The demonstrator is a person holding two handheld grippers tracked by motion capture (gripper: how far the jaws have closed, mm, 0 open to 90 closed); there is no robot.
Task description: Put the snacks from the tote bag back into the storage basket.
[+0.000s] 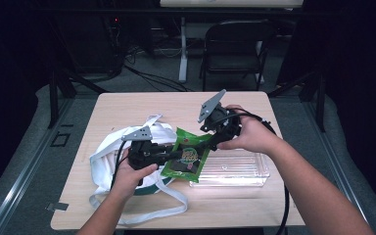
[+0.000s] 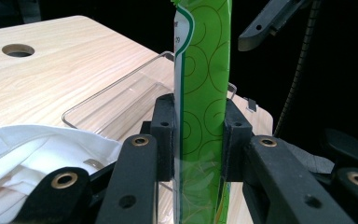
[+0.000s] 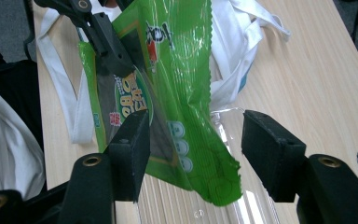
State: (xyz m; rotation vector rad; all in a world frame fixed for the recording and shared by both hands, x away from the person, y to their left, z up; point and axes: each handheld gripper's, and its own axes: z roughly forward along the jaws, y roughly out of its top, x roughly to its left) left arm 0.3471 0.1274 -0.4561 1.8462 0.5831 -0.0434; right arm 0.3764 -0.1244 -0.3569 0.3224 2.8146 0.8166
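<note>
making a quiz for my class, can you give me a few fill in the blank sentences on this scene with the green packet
1. The left gripper is shut on a snack packet whose colour is ____.
2. The right gripper has its fingers ____, with a corner of the packet between them.
3. The clear plastic tray lies on the ____.
4. Beside the tray lies a cloth bag whose colour is ____.

Missing words: green; open; table; white

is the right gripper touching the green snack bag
Cannot tell. In the right gripper view the right gripper stands open around the green snack bag; one pad overlaps it without plain contact.
</note>
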